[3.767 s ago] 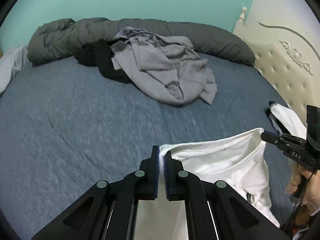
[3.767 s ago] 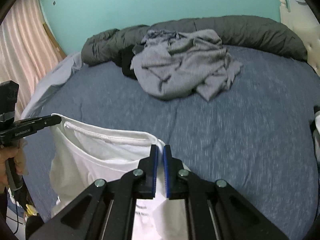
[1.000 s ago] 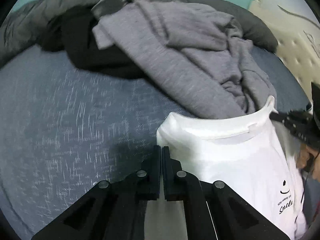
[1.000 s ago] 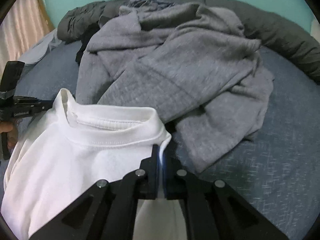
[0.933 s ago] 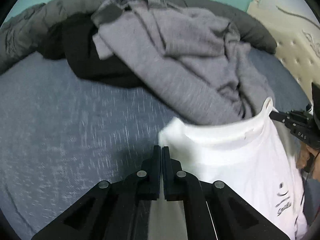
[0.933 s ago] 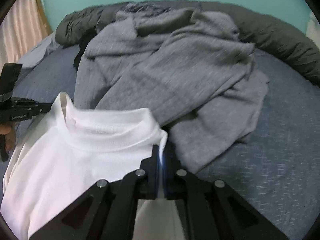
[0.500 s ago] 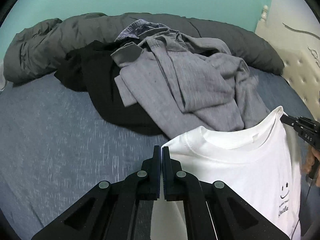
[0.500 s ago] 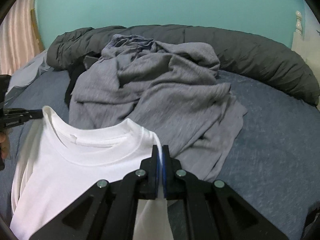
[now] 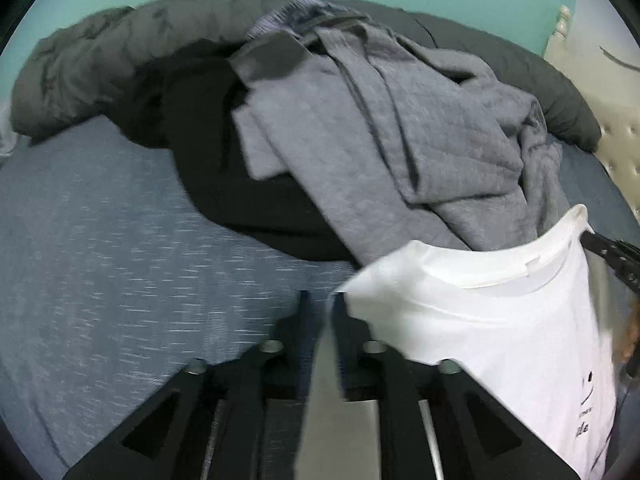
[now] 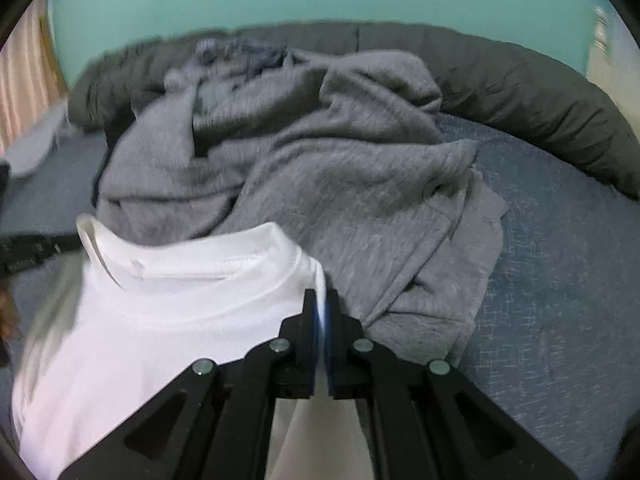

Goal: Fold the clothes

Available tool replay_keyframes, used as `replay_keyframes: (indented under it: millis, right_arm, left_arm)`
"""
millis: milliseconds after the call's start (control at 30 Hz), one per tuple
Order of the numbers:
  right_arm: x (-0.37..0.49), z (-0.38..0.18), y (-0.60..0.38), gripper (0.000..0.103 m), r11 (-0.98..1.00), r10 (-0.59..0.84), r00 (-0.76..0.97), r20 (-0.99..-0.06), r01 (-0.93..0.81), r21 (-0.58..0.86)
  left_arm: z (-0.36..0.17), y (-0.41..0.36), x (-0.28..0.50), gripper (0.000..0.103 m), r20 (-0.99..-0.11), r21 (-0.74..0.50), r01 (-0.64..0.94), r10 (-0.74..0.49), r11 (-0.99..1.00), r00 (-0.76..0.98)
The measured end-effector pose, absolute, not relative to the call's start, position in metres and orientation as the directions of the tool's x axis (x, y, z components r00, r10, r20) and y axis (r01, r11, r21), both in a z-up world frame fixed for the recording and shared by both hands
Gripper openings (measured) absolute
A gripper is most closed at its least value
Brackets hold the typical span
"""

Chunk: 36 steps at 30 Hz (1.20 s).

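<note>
Both sets of jaws, pressed together a second ago, are opening: the left gripper (image 9: 320,300) stands spread, the white T-shirt (image 9: 492,320) slipped off beside it; the right gripper (image 10: 320,304) still has a shoulder edge between its fingers. Beyond lies a grey garment (image 10: 320,168) on the blue bed (image 9: 120,260).

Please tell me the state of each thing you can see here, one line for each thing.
white T-shirt: spread between both grippers, collar up, right shoulder between the jaws.
left gripper: jaws opening, shirt shoulder just beside them, nothing between.
right gripper: jaws opening, shirt edge between them.
grey garment: crumpled, unfolded.
black garment: crumpled, partly under the grey one.
dark duvet: bunched along the wall.
</note>
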State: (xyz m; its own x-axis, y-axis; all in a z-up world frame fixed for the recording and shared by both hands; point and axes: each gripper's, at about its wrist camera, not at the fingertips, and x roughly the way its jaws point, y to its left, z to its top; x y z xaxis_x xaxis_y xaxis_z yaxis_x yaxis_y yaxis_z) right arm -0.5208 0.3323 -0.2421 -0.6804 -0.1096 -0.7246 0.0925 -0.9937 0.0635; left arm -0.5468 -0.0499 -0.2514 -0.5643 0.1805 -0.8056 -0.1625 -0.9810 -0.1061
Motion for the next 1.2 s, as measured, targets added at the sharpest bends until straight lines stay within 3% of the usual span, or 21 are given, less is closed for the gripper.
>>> replay_keyframes:
  millis: [33,100,133,233,467,667,867,1000,1200]
  right_arm:
    - [-0.515,-0.239,0.339,0.018,-0.994,-0.110,-0.693,-0.712,0.068,0.088]
    - [-0.504,-0.232,0.351,0.057,-0.992,-0.105,-0.707,-0.699,0.023,0.126]
    - [-0.492,-0.227,0.356,0.058,-0.990,-0.100,-0.721,-0.686,0.004,0.140]
    - [-0.447,-0.213,0.365,0.058,-0.984,-0.085,-0.752,-0.653,-0.037,0.171]
    - [-0.326,-0.214,0.374,0.059,-0.909,-0.276,-0.723,-0.633,-0.019,0.417]
    - [-0.239,-0.217,0.379,0.060,-0.838,-0.354,-0.719,-0.599,-0.040,0.544]
    - [-0.168,-0.223,0.392,0.063,-0.802,-0.334,-0.743,-0.580,-0.100,0.590]
    - [-0.134,-0.230,0.387,0.063,-0.777,-0.355,-0.740,-0.572,-0.106,0.620]
    - [-0.109,-0.235,0.368,0.063,-0.742,-0.388,-0.737,-0.554,-0.106,0.662]
  left_arm:
    - [-0.247,-0.057,-0.543,0.033,-0.795,-0.126,-0.145,0.187,-0.981,-0.577]
    - [-0.236,-0.075,-0.529,0.035,-0.771,-0.170,-0.103,0.197,-0.980,-0.605]
    - [-0.233,-0.083,-0.519,0.035,-0.770,-0.199,-0.093,0.215,-0.975,-0.601]
    - [-0.229,-0.097,-0.484,0.035,-0.772,-0.261,-0.075,0.254,-0.962,-0.583]
    - [-0.239,-0.105,-0.387,0.035,-0.820,-0.279,-0.086,0.284,-0.957,-0.497]
    - [-0.240,-0.109,-0.305,0.035,-0.845,-0.281,-0.103,0.297,-0.954,-0.445]
    - [-0.241,-0.116,-0.226,0.037,-0.864,-0.294,-0.062,0.293,-0.954,-0.409]
    - [-0.238,-0.112,-0.187,0.044,-0.870,-0.297,-0.036,0.286,-0.954,-0.403]
    - [-0.226,-0.103,-0.135,0.044,-0.870,-0.314,-0.028,0.300,-0.949,-0.392]
